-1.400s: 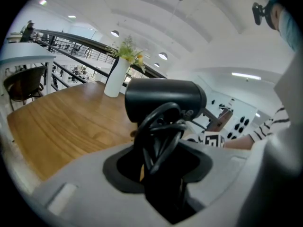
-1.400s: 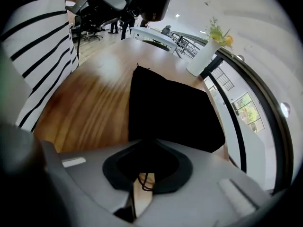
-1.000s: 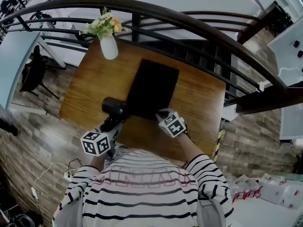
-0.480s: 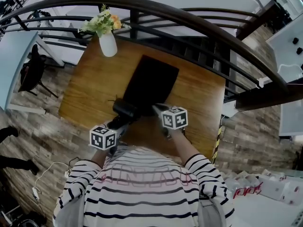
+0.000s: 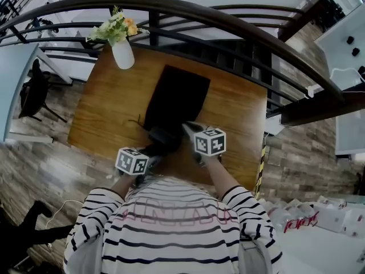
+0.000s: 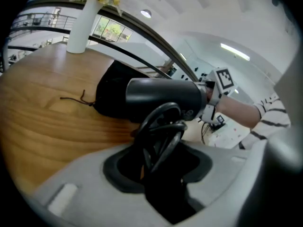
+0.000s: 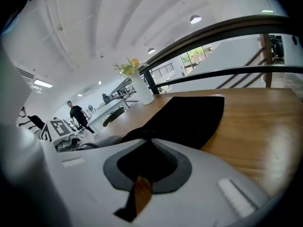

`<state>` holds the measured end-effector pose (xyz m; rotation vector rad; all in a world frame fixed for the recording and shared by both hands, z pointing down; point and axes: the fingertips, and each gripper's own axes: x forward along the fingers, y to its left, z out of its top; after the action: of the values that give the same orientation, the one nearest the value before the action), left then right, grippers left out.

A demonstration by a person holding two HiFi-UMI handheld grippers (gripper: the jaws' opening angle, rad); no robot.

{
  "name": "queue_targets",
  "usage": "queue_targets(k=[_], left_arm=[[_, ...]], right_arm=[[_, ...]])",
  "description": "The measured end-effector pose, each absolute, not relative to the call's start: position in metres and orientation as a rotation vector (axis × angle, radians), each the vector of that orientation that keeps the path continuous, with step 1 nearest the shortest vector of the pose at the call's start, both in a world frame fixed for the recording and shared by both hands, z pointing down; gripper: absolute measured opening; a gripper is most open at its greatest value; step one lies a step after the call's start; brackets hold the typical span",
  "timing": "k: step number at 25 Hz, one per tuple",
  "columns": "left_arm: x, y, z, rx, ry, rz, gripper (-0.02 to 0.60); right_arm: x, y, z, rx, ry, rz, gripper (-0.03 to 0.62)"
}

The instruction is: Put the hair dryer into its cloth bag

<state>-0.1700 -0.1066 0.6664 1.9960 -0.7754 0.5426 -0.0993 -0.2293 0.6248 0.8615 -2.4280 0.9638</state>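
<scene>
Black hair dryer [image 6: 161, 98] — barrel toward cloth bag [image 5: 177, 96]

The brown wooden table [image 5: 108, 113] offers open passage along both sides of the flat black cloth bag [image 5: 177, 93]. A white vase of yellow flowers [image 5: 122, 53] blocks the far left corner, and a curved dark metal railing [image 5: 228, 21] closes off the far edge. At the bag's near mouth, the black hair dryer [image 5: 162, 137], the left gripper [image 5: 151, 151] and the right gripper [image 5: 188, 128] crowd together. A thin dark cord [image 5: 136, 120] trails just left.
</scene>
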Motion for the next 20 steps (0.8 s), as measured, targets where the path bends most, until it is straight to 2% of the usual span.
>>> queue_targets(k=[8, 20], left_arm=[[-0.152, -0.105, 0.677, 1.97, -0.665, 0.626, 0.169], [-0.169, -0.144, 0.691, 1.888, -0.802, 0.714, 0.17]], right_arm=[[-0.094, -0.224, 0.624, 0.872, -2.424, 0.907, 0.008], [-0.08, -0.205, 0.613, 0.875, -2.447, 0.848, 0.008]])
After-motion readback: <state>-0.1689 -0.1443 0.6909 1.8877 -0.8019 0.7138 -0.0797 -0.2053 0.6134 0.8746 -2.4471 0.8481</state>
